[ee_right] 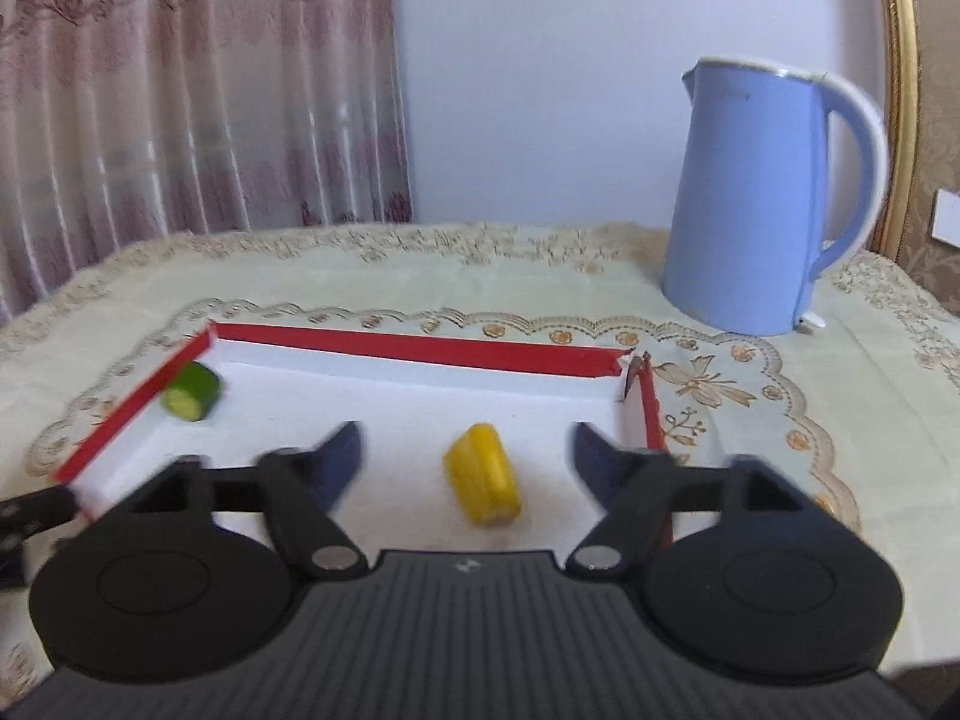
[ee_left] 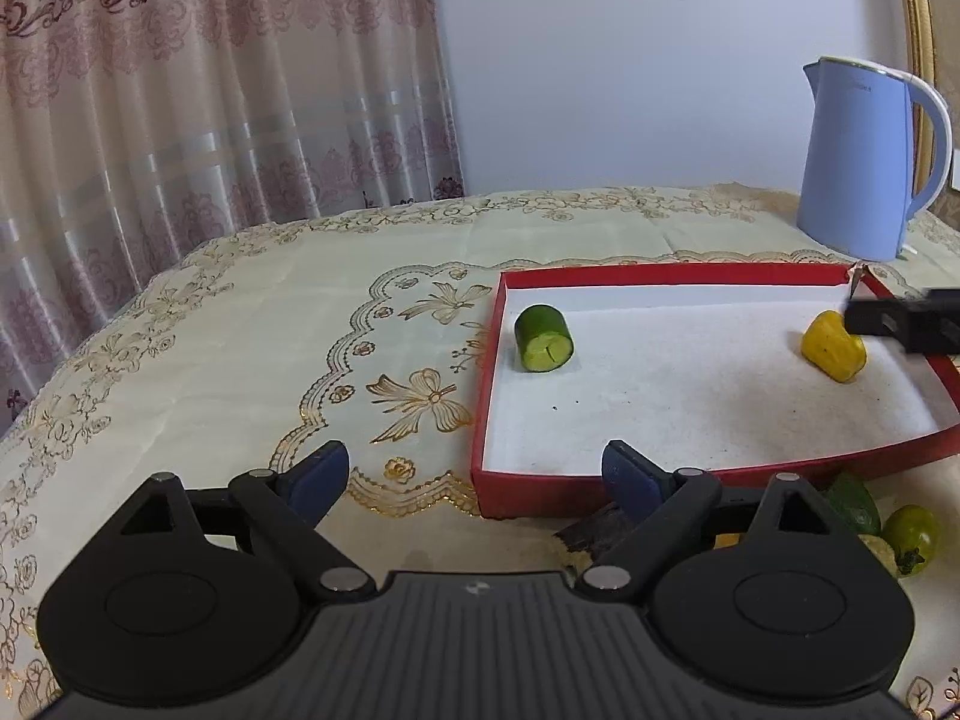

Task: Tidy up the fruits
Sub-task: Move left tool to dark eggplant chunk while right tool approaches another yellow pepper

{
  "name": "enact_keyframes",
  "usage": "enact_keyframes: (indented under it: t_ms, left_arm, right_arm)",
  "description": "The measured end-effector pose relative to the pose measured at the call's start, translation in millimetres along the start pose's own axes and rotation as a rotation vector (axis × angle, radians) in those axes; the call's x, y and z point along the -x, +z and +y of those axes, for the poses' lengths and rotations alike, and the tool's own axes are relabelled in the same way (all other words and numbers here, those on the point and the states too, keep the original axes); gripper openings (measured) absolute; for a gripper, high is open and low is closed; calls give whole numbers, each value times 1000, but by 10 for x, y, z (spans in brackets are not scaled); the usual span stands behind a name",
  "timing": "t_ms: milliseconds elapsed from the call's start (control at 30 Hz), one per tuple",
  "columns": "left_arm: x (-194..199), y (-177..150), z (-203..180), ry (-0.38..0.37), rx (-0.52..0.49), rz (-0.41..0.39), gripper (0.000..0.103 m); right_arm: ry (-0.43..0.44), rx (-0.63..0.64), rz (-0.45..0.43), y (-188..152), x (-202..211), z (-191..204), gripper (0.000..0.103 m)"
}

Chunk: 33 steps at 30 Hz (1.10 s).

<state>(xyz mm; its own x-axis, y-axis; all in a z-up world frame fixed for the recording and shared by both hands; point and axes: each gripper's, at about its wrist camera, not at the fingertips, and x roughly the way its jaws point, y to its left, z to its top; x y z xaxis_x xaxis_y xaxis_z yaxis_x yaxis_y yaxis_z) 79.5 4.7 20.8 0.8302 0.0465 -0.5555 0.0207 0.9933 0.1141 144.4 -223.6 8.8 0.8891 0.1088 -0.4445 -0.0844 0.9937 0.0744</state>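
A red tray (ee_left: 660, 272) (ee_right: 420, 345) with a white floor lies on the tablecloth. A green cucumber piece (ee_left: 543, 339) (ee_right: 193, 391) rests in its far left corner. A yellow fruit piece (ee_left: 834, 347) (ee_right: 485, 475) lies on the tray floor toward the right. My right gripper (ee_right: 465, 459) stands open over the tray, the yellow piece lying between its fingers, untouched by either pad. My left gripper (ee_left: 477, 468) is open at the tray's near left corner, with nothing in it. A right-gripper finger (ee_left: 900, 321) shows beside the yellow piece in the left wrist view.
A blue kettle (ee_left: 864, 162) (ee_right: 762, 204) stands behind the tray at the right. More fruit lies in front of the tray: a green tomato (ee_left: 912, 537), a dark green piece (ee_left: 852, 501) and a dark brown piece (ee_left: 591, 531). Curtains hang at the left.
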Motion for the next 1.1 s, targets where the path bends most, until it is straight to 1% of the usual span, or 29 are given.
enact_keyframes:
  t_ms: [33,167,233,300,367,433,533,600,733,867,1000,1100]
  left_arm:
    - [6,-13,13,-5,4,0,92]
    - [44,-84,59,-5,19,-1,95]
    - [94,-146,100,-13,28,-10,102]
    - [154,-229,149,-18,26,-25,102]
    - [198,-303,205,-34,32,-30,102]
    - [250,-388,289,-72,47,-38,102]
    - [294,-476,375,-114,60,-34,102]
    - [301,-504,386,-126,57,-35,102]
    - [275,-527,281,-130,19,-43,102]
    - [251,-519,133,-166,-16,-40,102]
    - [195,-468,19,-141,-6,-33,102]
    - [97,-419,-36,-108,18,-2,102]
  right_arm:
    - [-5,21,-9,-48,110,45,103]
    - [-34,78,-9,-244,484,202,103]
    - [-55,74,-5,-355,664,258,103]
    - [-79,90,1,-457,805,304,103]
    - [-60,97,-42,-600,972,316,103]
    - [-51,86,-70,-723,1080,308,103]
    - [-35,89,-81,-854,1153,274,103]
    - [-18,106,-88,-884,1184,272,103]
    - [-36,129,-99,-912,1179,319,103]
    - [-30,97,-71,-955,1117,284,103]
    - [-49,57,-54,-1008,1052,230,103]
    - [-30,50,-47,-1037,1030,215,103]
